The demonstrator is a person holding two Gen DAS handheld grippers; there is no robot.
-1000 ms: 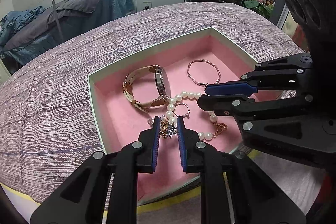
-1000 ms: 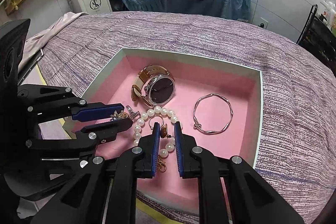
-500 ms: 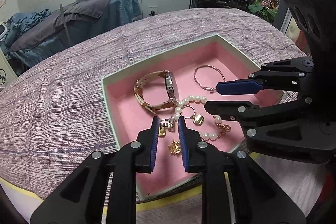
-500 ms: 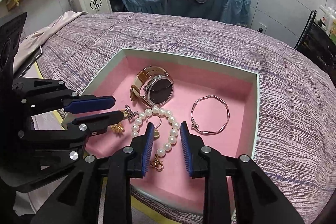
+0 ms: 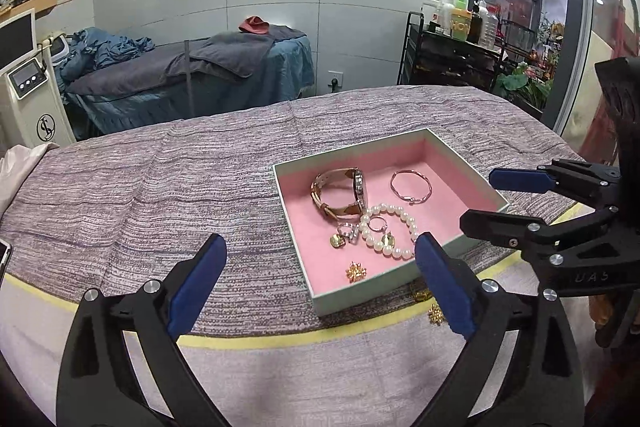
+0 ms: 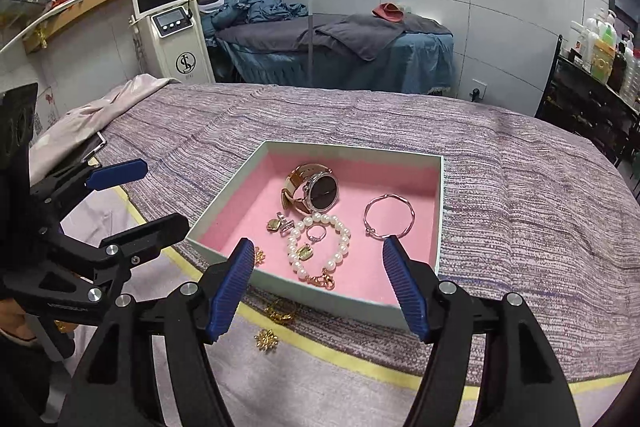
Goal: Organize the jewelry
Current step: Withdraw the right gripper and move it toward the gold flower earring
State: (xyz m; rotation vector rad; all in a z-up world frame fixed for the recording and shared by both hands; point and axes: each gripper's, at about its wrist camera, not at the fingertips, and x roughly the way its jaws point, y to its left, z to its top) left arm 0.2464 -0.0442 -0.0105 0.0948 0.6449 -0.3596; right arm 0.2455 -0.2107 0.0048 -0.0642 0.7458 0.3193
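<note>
A pale green box with pink lining (image 5: 460, 157) (image 6: 438, 227) lies on the purple bedspread. Inside are a watch (image 5: 344, 193) (image 6: 316, 189), a silver bangle (image 5: 411, 186) (image 6: 389, 215), a pearl bracelet (image 5: 390, 229) (image 6: 320, 245), rings, gold earrings and a gold flower piece (image 5: 356, 271). Two gold pieces (image 6: 267, 339) (image 6: 280, 309) lie outside the box by its near wall. My left gripper (image 5: 320, 279) is open and empty, pulled back near the box. My right gripper (image 6: 320, 287) is open and empty above the box's near edge.
A phone or tablet (image 6: 90, 149) lies at the bed's left edge. A massage bed (image 6: 332, 43), a white machine (image 6: 172, 31) and a black cart with bottles (image 5: 460, 39) stand behind. A yellow stripe (image 6: 360, 363) runs along the near edge of the bedspread.
Both grippers went from nearly shut over the jewelry to wide open and drew back from the box. Small gold pieces now lie loose in the box.
</note>
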